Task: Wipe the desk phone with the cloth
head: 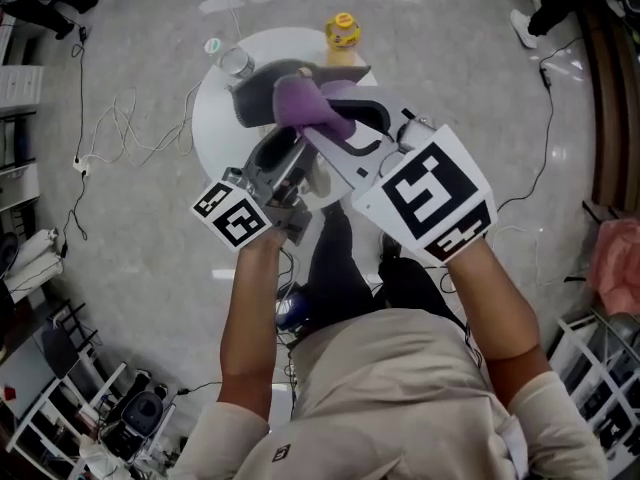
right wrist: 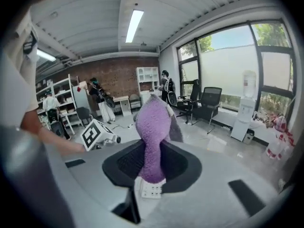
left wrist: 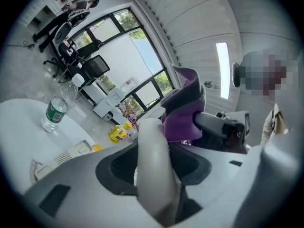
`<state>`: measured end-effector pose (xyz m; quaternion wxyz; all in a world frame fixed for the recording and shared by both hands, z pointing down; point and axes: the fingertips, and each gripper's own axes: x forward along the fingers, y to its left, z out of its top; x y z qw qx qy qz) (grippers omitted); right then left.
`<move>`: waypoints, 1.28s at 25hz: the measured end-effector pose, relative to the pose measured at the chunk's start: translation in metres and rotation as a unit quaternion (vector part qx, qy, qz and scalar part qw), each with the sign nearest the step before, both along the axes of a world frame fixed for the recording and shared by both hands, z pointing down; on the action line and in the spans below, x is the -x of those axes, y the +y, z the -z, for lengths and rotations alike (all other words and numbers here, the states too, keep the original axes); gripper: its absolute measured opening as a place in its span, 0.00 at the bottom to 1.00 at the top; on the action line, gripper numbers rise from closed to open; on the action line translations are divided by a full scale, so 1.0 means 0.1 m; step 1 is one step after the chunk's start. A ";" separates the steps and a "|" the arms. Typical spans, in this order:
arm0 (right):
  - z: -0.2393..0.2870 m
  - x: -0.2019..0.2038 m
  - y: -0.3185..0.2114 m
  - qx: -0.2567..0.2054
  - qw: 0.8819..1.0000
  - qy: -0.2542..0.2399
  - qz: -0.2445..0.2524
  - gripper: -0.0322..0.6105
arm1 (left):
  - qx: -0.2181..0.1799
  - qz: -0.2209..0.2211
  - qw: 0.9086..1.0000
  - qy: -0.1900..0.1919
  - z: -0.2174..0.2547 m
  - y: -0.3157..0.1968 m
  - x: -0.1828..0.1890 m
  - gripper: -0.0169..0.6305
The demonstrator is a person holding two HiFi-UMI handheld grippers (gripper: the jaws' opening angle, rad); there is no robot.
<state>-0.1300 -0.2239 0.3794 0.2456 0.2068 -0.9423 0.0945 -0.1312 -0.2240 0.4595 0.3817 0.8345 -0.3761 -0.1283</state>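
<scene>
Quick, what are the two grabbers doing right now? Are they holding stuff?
Left gripper: closed on the pale phone handset.
Right gripper: closed on the purple cloth.

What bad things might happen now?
The handset sits in the left gripper's wide-spread jaws, lifted up, so it might slip and drop. The purple cloth, pinched by the right gripper, could pull free while rubbing. A swing might knock the water bottle near the round table's edge.
</scene>
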 end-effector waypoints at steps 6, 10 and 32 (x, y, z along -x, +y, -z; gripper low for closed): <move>-0.29 0.10 -0.03 -0.023 0.992 0.114 0.045 0.18 | -0.016 0.001 0.996 -0.093 -0.14 -0.02 0.07 0.34; -0.43 0.02 -0.15 -0.038 0.986 0.159 0.044 0.18 | -0.022 -0.009 0.991 -0.132 -0.21 0.00 0.03 0.34; -0.55 -0.86 -0.82 -0.027 0.988 0.061 -0.138 0.18 | -0.019 0.028 0.966 -0.258 -0.59 -0.28 0.38 0.34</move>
